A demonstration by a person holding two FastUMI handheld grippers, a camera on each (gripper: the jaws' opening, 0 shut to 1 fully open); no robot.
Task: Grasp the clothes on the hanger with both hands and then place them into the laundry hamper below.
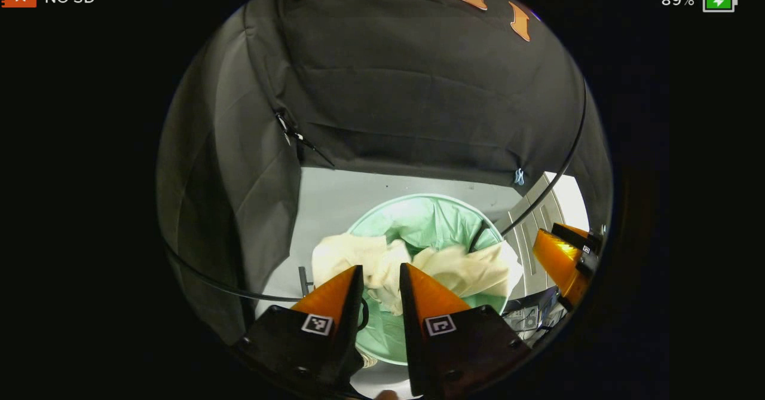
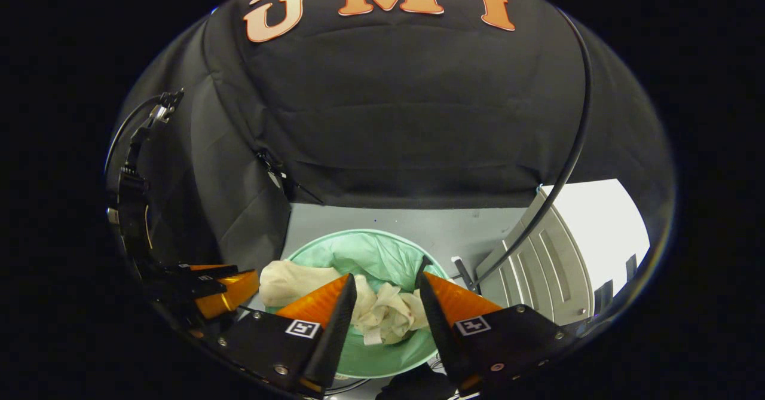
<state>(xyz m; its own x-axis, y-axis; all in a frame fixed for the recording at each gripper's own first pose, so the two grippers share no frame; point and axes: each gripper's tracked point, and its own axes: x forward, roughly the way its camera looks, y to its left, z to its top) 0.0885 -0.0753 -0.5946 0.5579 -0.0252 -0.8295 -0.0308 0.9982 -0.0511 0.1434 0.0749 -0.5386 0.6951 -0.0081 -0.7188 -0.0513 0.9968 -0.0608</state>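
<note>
While the left gripper view looks down along its own two fingers, the left hand-held gripper (image 1: 381, 277) hangs above a round, pale green laundry hamper (image 1: 382, 343) standing on a light grey floor (image 1: 334, 194). Its fingers are spread apart with a clear gap between them, and nothing is held. Cream-coloured clothes (image 1: 472, 268) lie crumpled in the hamper (part of the fabric is draped over the near-left rim and part over the right rim). A green liner shows inside the hamper behind the clothes. At the right edge of this view the right hand-held gripper (image 1: 568, 250) appears, beside the hamper. A thin black cable (image 1: 553, 179) curves down across the dark cloth wall.

From the right gripper view, the right hand-held gripper (image 2: 385, 289) is likewise over the laundry hamper (image 2: 382, 361), fingers wide apart and gripping nothing. Between the fingers the clothes (image 2: 382, 316) sit bunched inside the hamper, with a fold reaching over its left rim. The left hand-held gripper (image 2: 230, 286) shows at the lower left, just beside the hamper; whether its fingers are parted cannot be told from here. A white panelled door (image 2: 544, 274) stands to the right.
</note>
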